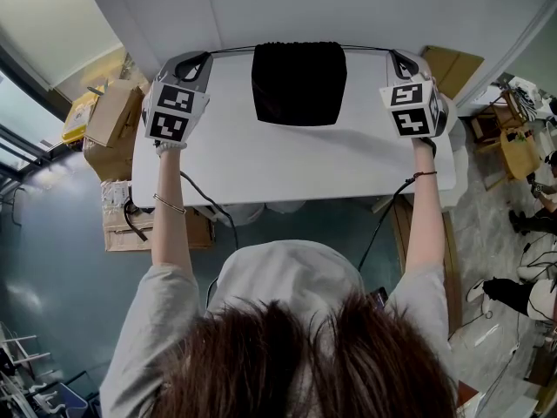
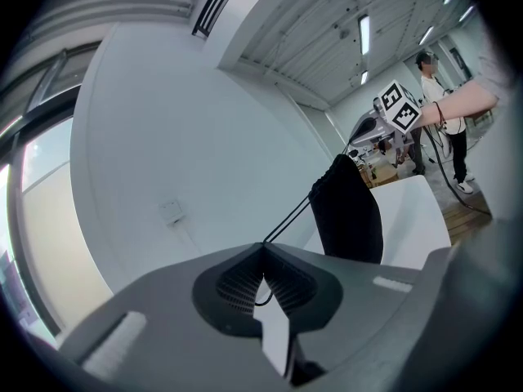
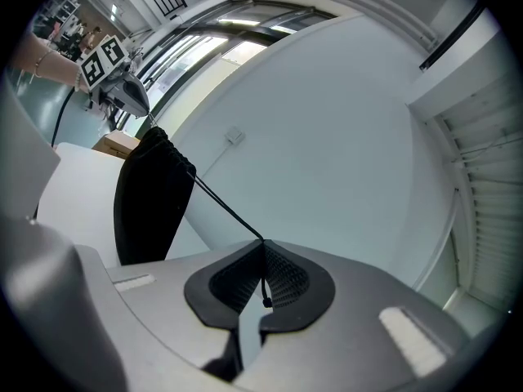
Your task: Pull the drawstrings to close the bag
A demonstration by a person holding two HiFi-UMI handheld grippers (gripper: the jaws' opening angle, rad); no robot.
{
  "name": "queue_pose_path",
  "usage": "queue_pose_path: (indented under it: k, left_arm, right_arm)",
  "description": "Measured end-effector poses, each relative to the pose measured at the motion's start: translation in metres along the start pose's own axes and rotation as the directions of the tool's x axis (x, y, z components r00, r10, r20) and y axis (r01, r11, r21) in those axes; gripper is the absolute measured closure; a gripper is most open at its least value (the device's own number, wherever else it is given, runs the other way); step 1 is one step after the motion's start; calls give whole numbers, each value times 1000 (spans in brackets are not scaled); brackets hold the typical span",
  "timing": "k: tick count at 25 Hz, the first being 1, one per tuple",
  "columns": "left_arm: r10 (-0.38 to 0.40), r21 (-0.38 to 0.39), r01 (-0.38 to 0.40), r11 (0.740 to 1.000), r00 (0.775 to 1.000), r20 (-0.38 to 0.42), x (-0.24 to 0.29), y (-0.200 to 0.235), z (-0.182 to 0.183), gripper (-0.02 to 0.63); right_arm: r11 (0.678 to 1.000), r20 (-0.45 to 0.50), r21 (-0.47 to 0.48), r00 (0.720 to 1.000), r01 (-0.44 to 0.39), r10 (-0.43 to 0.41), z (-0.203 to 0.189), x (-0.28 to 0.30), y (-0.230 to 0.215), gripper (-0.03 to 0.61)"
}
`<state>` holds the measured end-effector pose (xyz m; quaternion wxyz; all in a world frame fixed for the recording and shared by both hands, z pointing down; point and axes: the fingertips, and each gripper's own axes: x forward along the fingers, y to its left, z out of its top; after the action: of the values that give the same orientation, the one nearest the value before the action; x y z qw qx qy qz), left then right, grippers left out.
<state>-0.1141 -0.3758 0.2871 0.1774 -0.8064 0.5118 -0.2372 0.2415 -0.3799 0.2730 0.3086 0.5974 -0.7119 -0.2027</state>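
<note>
Both claws are closed down to a hairline on cord: the left gripper (image 1: 203,57) pinches the left drawstring (image 1: 231,50) and the right gripper (image 1: 399,57) pinches the right drawstring (image 1: 365,48). In the left gripper view the ribbed pads (image 2: 245,280) meet at the tips, with the doubled cord leaving the pinch point and a short loop of slack hanging behind it. In the right gripper view the cord passes down between the closed pads and ends in a small knot (image 3: 266,302). The black bag (image 1: 298,84) sits at the far edge of the white table (image 1: 261,164), midway between the two grippers, which are held well apart near the table's left and right far corners. Both cords run in straight, taut lines from the bag's top to the jaws. Seen from either gripper, the top of the bag (image 2: 347,215) is drawn up into a narrow gathered point while the body below spreads wider. The step in hand is judged to be the outward pull itself, and it appears to be at or near its end, since the mouth looks cinched. The next move calls for a last even tug outward on both sides only if any gap remains at the mouth, which cannot be confirmed from these views. Otherwise, lower the bag onto the table before opening either grip, so that the cords do not snap back.
</note>
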Motion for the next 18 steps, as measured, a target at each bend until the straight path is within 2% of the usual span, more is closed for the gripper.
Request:
queue_pose_path:
  k: [18]
  left_arm:
    - [26, -6, -27, 1000, 1000, -12, -7, 8, -8, 612]
  right_arm:
    - [1000, -1, 12, 1000, 25, -25, -2, -4, -7, 563]
